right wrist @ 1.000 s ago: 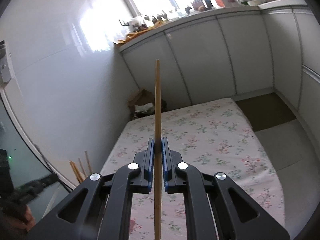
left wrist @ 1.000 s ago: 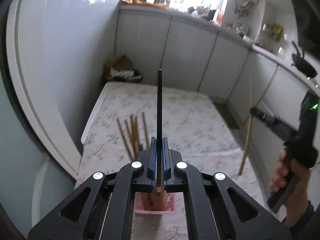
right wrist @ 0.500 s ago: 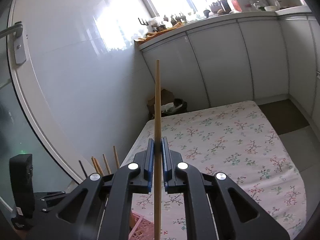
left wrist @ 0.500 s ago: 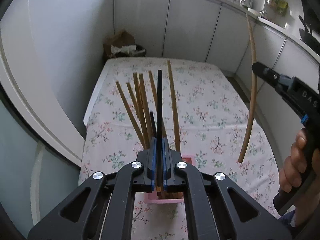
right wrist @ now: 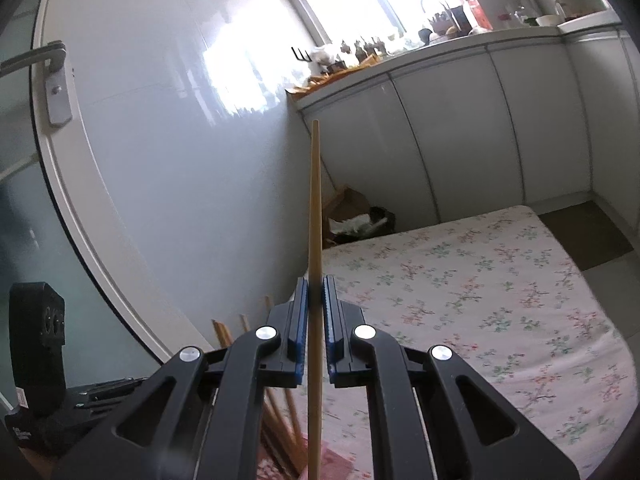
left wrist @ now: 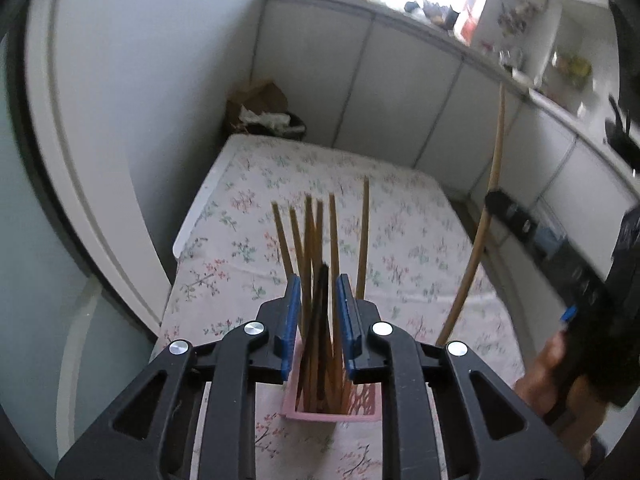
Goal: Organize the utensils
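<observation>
A pink holder stands on the floral tablecloth with several wooden chopsticks upright in it. A black chopstick stands loose in the holder between my left gripper's jaws. My left gripper is open just above the holder. My right gripper is shut on a wooden chopstick and holds it upright; it shows to the right of the holder in the left wrist view. The holder's chopsticks show low left in the right wrist view.
White cabinets run along the far and right sides. A brown bag with rubbish sits on the floor past the table's far left corner. A glass door with a handle is on the left.
My left gripper has opened and let go of the black chopstick, which dropped into the holder. My right gripper has moved closer to the holder with its wooden chopstick.
</observation>
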A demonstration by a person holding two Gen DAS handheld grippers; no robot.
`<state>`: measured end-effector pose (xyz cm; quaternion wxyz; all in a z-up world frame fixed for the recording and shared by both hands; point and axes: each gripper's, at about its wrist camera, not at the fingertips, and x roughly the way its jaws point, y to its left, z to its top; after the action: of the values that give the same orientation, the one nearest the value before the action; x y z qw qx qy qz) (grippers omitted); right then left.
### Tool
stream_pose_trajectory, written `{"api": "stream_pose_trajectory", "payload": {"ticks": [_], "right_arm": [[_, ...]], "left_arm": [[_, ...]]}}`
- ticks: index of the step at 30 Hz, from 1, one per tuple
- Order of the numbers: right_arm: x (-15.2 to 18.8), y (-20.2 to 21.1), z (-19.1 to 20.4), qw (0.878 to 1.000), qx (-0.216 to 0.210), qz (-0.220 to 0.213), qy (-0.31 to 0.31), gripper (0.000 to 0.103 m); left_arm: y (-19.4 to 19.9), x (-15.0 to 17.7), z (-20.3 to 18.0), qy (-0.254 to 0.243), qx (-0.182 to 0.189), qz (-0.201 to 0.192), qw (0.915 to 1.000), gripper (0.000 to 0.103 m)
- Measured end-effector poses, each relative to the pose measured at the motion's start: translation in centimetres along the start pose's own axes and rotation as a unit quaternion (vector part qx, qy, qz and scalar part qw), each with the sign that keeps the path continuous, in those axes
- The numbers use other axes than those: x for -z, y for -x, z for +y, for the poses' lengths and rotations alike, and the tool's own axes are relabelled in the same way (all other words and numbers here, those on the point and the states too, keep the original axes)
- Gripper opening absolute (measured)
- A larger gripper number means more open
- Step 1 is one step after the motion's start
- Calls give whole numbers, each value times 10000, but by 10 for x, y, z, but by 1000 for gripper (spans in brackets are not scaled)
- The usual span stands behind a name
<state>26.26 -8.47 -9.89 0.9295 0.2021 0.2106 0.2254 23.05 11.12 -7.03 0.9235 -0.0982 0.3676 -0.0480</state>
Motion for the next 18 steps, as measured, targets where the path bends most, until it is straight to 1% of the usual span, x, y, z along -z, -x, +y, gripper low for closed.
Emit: {"api": "stream_pose_trajectory", "payload": {"ticks": [1, 2, 4, 8, 10, 13, 18], "right_arm": [[2, -2, 3, 10000, -46, -8, -5, 8], [6, -6, 9, 9999, -89, -38, 30, 8], [11, -10, 16, 9998, -121, -70, 111, 8], [26, -23, 31, 9994, -179, -39, 300, 8], [35, -28, 35, 9990, -148, 15, 427, 8], [45, -34, 37, 9981, -46, 124, 602, 8], [63, -38, 40, 9949, 61, 362, 935, 9]], "left_arm": [[4, -2, 3, 109, 0, -114, 9999, 24], [7, -4, 5, 188, 15, -185, 9997, 26], [12, -7, 10, 367, 39, -329, 9988, 27], [10, -9, 12, 410, 95, -264, 9988, 27], [6, -7, 10, 316, 33, -210, 9993, 27], [7, -8, 8, 228, -44, -247, 9994, 27], [10, -9, 10, 282, 43, -276, 9992, 27]]}}
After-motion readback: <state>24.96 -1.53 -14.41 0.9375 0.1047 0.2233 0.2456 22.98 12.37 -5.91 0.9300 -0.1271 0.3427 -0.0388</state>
